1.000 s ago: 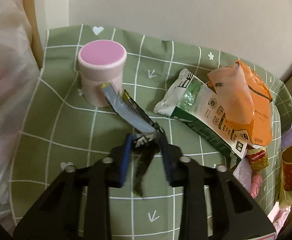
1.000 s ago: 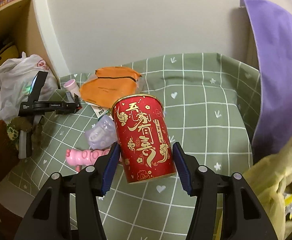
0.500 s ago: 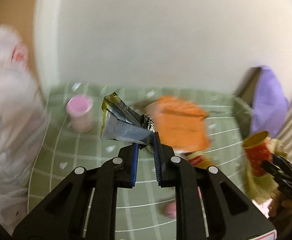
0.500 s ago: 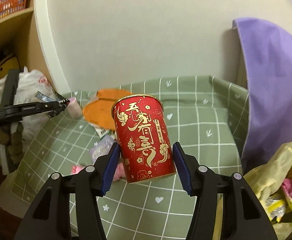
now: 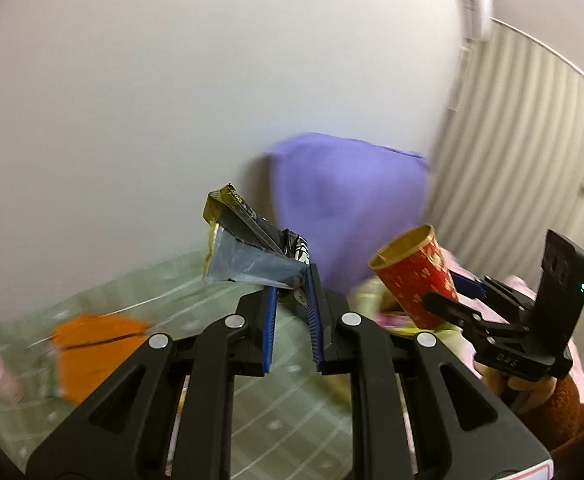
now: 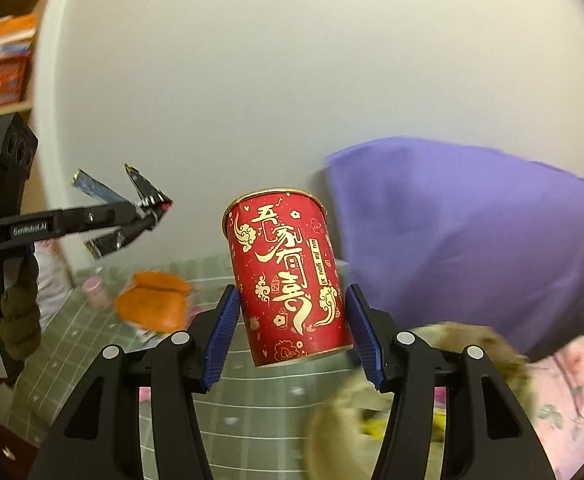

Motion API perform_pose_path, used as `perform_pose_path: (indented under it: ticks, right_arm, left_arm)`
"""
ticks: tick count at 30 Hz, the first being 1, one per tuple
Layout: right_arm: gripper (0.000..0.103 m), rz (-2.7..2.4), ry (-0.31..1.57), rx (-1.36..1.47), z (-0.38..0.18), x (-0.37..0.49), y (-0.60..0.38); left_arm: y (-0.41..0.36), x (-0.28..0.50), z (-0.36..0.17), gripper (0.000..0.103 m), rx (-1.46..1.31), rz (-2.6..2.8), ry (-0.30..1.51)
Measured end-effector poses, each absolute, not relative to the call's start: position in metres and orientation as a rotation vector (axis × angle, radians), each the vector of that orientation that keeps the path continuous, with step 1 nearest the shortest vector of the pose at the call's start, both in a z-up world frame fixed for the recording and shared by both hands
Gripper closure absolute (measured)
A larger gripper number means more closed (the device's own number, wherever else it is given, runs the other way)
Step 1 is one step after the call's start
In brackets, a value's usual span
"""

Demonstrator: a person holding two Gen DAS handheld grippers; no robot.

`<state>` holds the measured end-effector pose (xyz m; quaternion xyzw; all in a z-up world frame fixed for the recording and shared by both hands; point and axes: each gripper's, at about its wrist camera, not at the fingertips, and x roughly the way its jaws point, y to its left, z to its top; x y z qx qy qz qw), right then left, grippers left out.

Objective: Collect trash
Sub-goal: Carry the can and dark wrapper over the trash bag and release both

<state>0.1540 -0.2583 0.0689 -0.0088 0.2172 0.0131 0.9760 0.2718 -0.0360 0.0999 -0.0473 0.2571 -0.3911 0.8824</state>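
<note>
**Left wrist view: wrapper and cup held aloft**

Left gripper (image 5: pixel 292 280) has its blue-padded fingers (image 5: pixel 270 320) pinched narrow on a crumpled black-and-silver foil wrapper (image 5: pixel 248 248), held in the air above the green checked cloth (image 5: pixel 252 400). Right gripper (image 6: pixel 292 336) clamps a red paper cup with gold lettering (image 6: pixel 288 280) between wide-set fingers, tilted, beside a purple fabric (image 6: pixel 463 240). An orange snack bag (image 6: pixel 152 304) lies on the cloth below

Crumpled black-and-silver foil wrapper (image 5: pixel 252 256), gold-edged, sits frame centre, pinched at its lower end; red gold-lettered cup (image 6: pixel 288 280), slightly tilted, centre frame.
</note>
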Motion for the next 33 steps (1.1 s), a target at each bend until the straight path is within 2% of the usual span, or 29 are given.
perform_pose_path:
  ticks: [7,16,23,33]
  right_arm:
    - [0.051,-0.207,0.419,0.021,0.084,0.109,-0.321]
    - [0.051,-0.334,0.486,0.109,0.067,0.085,-0.374]
    - [0.051,-0.311,0.529,0.139,0.046,0.087,-0.385]
    - [0.051,-0.238,0.577,0.157,0.02,0.101,-0.396]
  left_arm:
    - [-0.127,0.275,0.085,0.089,-0.042,-1.059,0.622]
    - [-0.215,0.274,0.05,0.09,-0.002,-1.224,0.783]
    - [-0.255,0.28,0.025,0.089,0.063,-1.239,0.864]
    - [-0.272,0.288,0.008,0.089,0.1,-1.227,0.94]
